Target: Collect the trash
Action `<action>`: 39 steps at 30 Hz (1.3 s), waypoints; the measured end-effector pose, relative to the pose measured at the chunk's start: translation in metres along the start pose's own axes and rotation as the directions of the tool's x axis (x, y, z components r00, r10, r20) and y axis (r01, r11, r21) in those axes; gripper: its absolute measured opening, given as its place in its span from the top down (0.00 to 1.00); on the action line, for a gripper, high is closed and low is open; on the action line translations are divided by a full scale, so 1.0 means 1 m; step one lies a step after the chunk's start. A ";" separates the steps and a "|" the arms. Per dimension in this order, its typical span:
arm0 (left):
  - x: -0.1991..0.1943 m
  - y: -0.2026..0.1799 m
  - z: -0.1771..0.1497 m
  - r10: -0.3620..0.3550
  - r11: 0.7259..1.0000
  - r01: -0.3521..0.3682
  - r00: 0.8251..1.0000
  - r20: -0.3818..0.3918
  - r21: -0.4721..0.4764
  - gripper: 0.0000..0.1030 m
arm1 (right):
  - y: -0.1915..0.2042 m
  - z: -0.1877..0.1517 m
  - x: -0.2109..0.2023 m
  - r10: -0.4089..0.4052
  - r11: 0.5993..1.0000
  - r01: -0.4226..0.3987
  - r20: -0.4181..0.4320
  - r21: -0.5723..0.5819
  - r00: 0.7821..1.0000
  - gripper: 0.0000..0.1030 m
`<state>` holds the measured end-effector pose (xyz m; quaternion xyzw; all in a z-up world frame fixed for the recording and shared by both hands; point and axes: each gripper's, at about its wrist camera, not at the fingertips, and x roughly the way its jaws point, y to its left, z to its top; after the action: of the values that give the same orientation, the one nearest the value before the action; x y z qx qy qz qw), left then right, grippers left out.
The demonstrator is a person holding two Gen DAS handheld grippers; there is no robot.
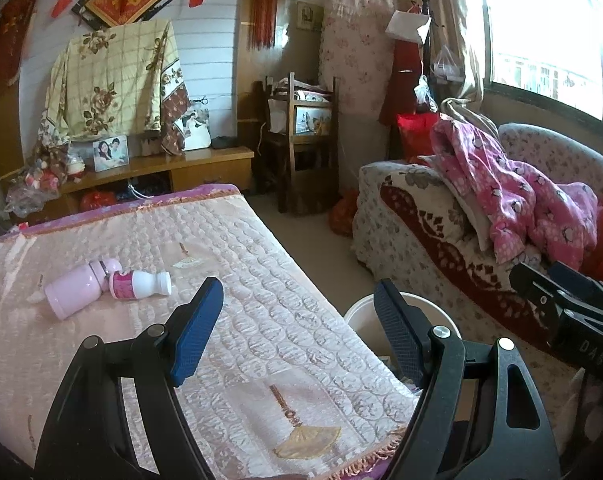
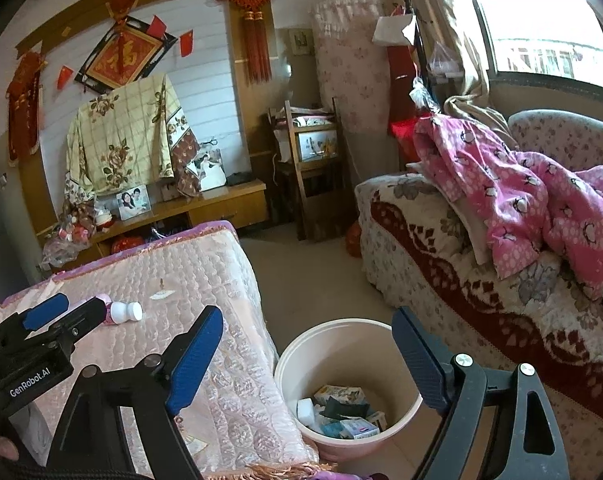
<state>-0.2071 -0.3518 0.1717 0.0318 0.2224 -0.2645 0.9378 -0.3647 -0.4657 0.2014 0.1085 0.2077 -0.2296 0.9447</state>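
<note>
both tools stood wide with nothing between the pads. left gripper (image 1: 297, 328) sat at bottom centre of the left wrist view, aimed over the near edge of the bed cover (image 1: 261, 272). right gripper (image 2: 307, 348) sat at bottom centre of the right wrist view, hanging above the white bucket (image 2: 289, 364) on the floor between the bed and the sofa (image 2: 461, 280).

remaining trash looked like two items, middle left of the left view, lying on their sides on the quilted cover and touching at the neck end: a pink bottle (image 1: 75, 290) and a small white bottle (image 1: 141, 283) with a pink label. in the right view only the white one showed clearly, partly behind the left tool.

the bucket already held cartons and wrappers (image 2: 341, 408) at the bottom.

handling guess: both looked like light, probably empty plastic, stiff enough for a firm squeeze, smooth and round, so likely to roll or squirt out on the soft quilt. best hold for the white one was across the labelled body, pads square to its long axis, not on the cap. the pink one was fatter; grab mid-body, jaws needed nearly full width. quilt gives under pressure, so come down low enough to get pads past the widest point.

could not tell whether either bottle had liquid inside.
</note>
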 end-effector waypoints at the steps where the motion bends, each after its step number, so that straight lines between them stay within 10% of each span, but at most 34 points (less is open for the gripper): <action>1: -0.001 0.000 -0.001 0.001 1.000 -0.001 1.000 0.000 0.000 0.25 | 0.000 0.000 -0.001 -0.003 1.000 0.003 0.003 -0.003 1.000 0.17; 39: 0.003 -0.001 -0.012 0.020 1.000 -0.020 1.000 -0.011 0.021 0.25 | 0.010 -0.012 -0.004 -0.017 1.000 0.017 -0.008 -0.017 1.000 0.15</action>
<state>-0.2103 -0.3514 0.1597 0.0451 0.2245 -0.2572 0.9388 -0.3671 -0.4521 0.1937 0.0998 0.2145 -0.2355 0.9426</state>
